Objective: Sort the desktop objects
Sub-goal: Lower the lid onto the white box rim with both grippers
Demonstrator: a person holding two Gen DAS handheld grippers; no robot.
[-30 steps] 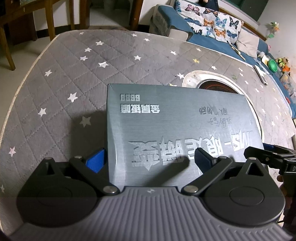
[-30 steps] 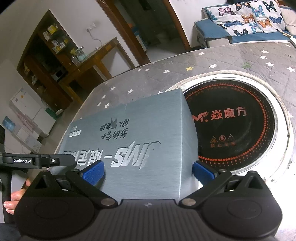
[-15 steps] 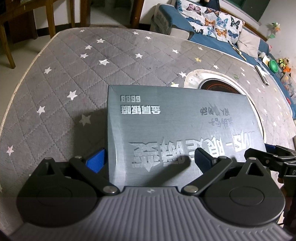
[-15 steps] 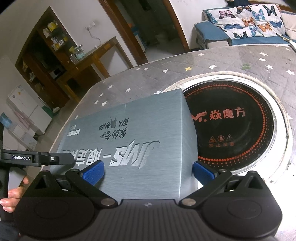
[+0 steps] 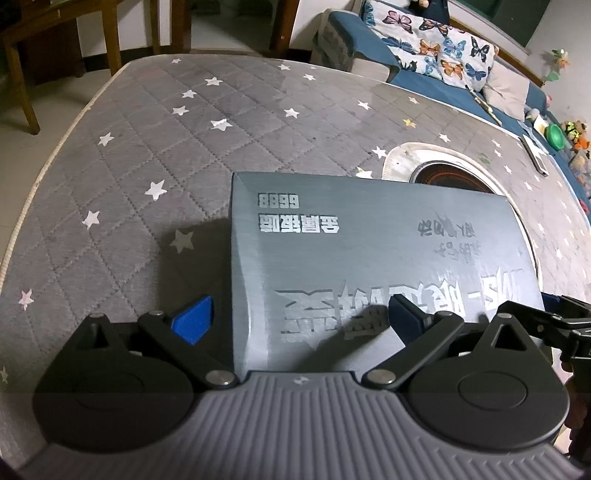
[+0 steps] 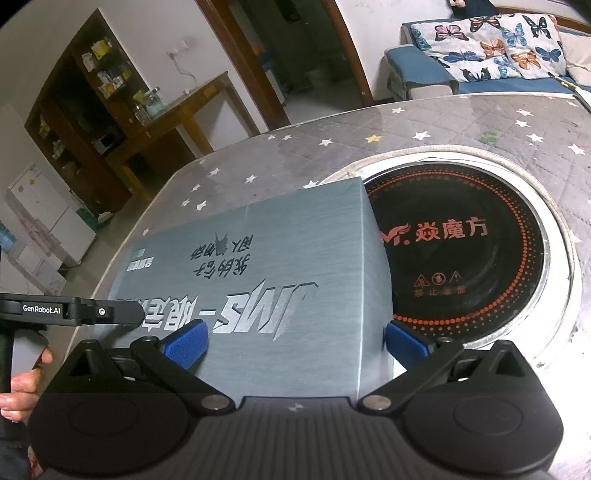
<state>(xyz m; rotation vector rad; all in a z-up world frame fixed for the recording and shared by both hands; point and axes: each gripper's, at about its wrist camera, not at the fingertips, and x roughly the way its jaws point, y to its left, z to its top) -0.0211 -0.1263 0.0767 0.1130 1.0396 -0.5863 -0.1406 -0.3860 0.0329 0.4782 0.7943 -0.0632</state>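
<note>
A flat grey box [image 5: 369, 251] with silver lettering lies across a grey star-quilted table [image 5: 184, 129], its right end at the black round hob [image 6: 461, 258]. My left gripper [image 5: 299, 319] stands open at the box's left near corner, one blue pad left of the side face and the other finger over the lid. My right gripper [image 6: 295, 345] is open at the box's [image 6: 258, 240] right near corner, one pad over the lid and one beside the right face. Whether the box rests on the table I cannot tell.
The hob [image 5: 447, 175] is partly hidden behind the box. A person's hand [image 6: 22, 387] holds the left gripper's handle. A sofa with a butterfly cushion [image 5: 424, 33] stands beyond the table. A slim remote-like thing [image 5: 533, 153] lies at the far right edge.
The left wrist view has shifted a little, so less of the hob shows behind the box. The box keeps its place between both pairs of fingers. The finger spread is unchanged.
</note>
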